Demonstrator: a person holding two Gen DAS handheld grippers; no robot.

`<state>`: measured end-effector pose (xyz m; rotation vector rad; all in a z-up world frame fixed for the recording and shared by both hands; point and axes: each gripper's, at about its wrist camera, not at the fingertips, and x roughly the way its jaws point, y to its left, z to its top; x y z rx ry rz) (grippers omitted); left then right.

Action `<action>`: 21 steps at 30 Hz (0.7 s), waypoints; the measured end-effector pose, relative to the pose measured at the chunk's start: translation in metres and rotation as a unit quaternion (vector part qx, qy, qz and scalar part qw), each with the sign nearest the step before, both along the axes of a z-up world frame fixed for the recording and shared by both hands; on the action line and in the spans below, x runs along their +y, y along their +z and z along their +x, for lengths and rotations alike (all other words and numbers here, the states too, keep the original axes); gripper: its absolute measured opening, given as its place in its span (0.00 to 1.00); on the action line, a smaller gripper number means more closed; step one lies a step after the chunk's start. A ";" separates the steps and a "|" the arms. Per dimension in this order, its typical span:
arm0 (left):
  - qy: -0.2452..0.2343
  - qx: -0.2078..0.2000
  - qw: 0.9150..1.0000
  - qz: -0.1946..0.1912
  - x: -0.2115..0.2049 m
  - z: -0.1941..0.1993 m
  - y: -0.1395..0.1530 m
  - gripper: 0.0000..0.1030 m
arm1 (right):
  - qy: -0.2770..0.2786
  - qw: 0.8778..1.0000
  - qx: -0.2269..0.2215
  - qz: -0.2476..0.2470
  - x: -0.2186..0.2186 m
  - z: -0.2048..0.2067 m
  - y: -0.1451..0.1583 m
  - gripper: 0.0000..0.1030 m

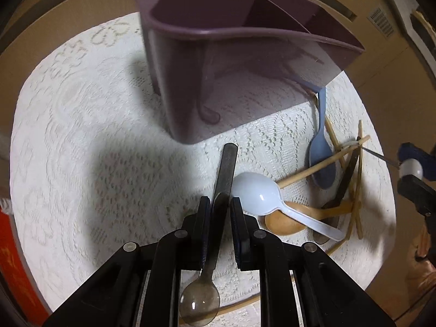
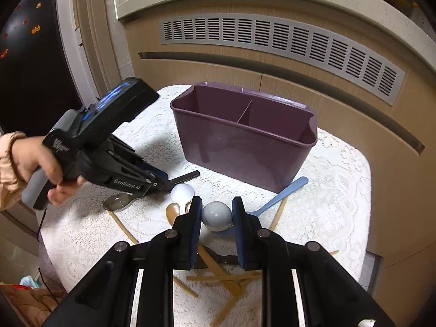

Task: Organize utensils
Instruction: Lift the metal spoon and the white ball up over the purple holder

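Early stage, judged from the layout: both visible compartments of purple caddy empty, standing upright on lace cloth; nothing sorted yet. Left gripper clamped on handle of dark translucent spoon, bowl hanging below the fingers, handle tip aimed toward the caddy; right gripper pinched on grey ball-ended utensil, shaft hidden, type not determinable. Remaining on the cloth, well apart from the caddy interior: white spoon, wooden spoon, blue spoon, scattered chopsticks; bulk of sorting outstanding
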<state>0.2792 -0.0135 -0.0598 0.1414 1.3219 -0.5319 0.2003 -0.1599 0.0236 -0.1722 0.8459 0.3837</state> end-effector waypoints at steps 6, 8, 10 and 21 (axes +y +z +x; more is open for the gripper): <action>0.031 0.029 0.999 0.023 -0.010 0.028 -0.003 0.19 | -0.012 1.000 0.004 0.004 -0.003 -0.001 0.002 0.19; 0.030 0.039 0.999 0.021 -0.012 0.034 -0.004 0.23 | -0.014 1.000 0.007 0.008 -0.005 -0.002 0.002 0.19; 0.027 0.038 0.999 0.027 -0.016 0.037 -0.003 0.24 | -0.018 1.000 0.007 0.007 -0.006 -0.002 0.002 0.19; 0.035 -0.147 0.988 -0.028 -0.007 -0.034 0.016 0.12 | -0.031 0.999 0.005 0.039 -0.007 -0.011 0.016 0.19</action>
